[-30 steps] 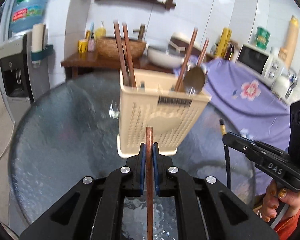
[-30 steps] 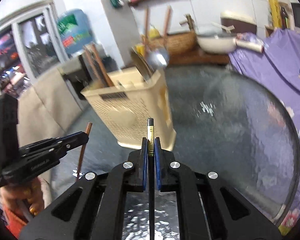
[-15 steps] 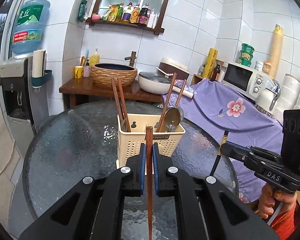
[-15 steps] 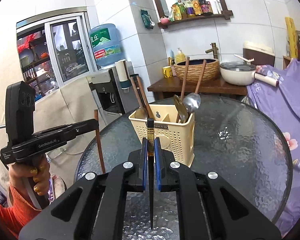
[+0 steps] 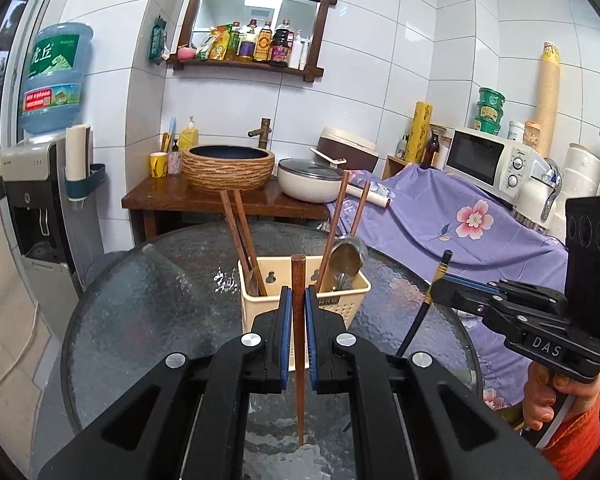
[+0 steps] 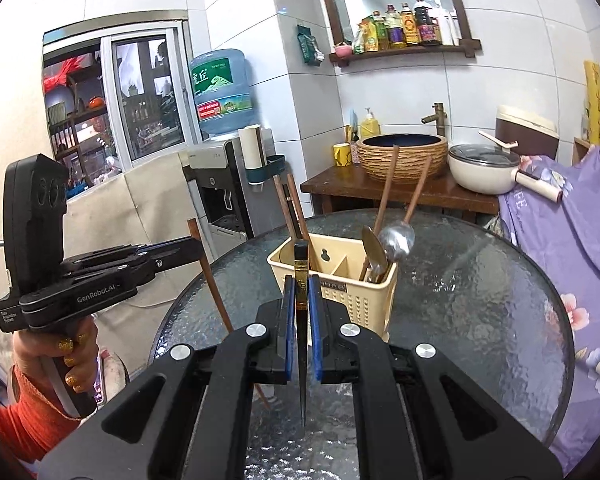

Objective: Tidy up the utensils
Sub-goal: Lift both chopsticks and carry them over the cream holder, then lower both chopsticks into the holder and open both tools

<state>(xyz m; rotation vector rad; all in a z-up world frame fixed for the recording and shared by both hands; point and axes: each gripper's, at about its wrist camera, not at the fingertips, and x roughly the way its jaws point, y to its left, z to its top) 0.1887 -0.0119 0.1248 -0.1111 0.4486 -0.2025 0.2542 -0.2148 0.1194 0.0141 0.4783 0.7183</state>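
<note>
Gripping a brown wooden chopstick [image 5: 299, 320], the left gripper [image 5: 299, 300] is keeping its blue-padded fingers [image 5: 285, 332] closed tight on the stick, which is standing upright w/ its narrow tip hanging above the round textured-glass worktop [image 5: 148, 300]. Right gripper [image 6: 302, 300] is doing likewise: fingers [image 6: 288, 332] clamped on a black chopstick with a gold band [image 6: 301, 280], point aiming down.

Beige perforated plastic utensil caddy [image 6: 352, 300] is sitting on the worktop just beyond both grippers; its lower front is hidden behind the fingers in each view. Dark chopsticks [image 5: 240, 232] are leaning in its left compartment, wooden-handled metal spoons [image 6: 396, 236] in the right. What else sits down inside the caddy is hard to make out.

Left-wrist view is showing the right gripper from the side w/ a hand [image 5: 548, 396] on its handle, partly cut off at the edge; right-wrist view is showing the left one and its hand [image 6: 66, 356], plus a window the other view mostly misses.
</note>
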